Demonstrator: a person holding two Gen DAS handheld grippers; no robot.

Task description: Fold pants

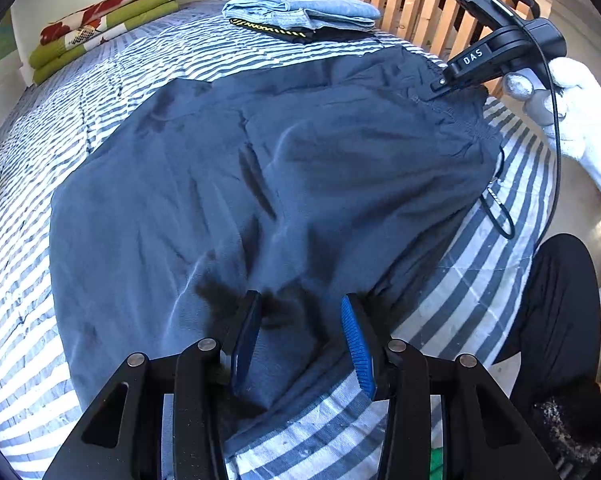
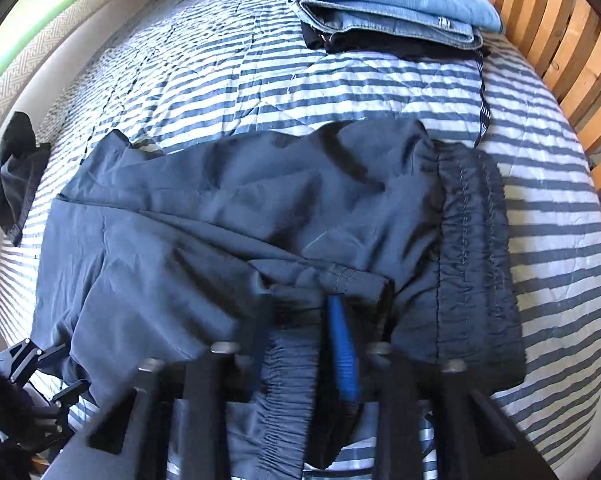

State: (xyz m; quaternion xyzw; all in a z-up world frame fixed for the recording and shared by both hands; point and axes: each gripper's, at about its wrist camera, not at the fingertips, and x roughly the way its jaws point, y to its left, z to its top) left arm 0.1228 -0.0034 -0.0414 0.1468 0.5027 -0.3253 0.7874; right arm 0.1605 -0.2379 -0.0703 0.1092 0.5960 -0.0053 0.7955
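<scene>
While the dark navy, thin-fabric pants lie spread and creased across the blue-and-white striped quilt of the bed, the left gripper is held steeply downward over their near edge. Its blue-padded jaws are seen parted about halfway, with cloth lying beneath and between them, yet no pinch on the fabric can be made out. The right gripper is likewise pointed steeply down at the gathered elastic waistband, and its jaws are nearly closed on a fold of the waistband cloth, which is bunched between the pads. In the left wrist view, the right gripper is seen at the far waistband corner, carried by a hand in a white knitted glove, with a black cable trailing from it.

Beyond the pants, a folded pair of light-blue denim jeans is stacked on a folded black garment near the slatted wooden bed frame. A folded green, red and white floral blanket is placed at the far corner by the wall. A small dark piece of clothing is draped at the left edge of the quilt. A person's black-clad leg is visible beside the bed.
</scene>
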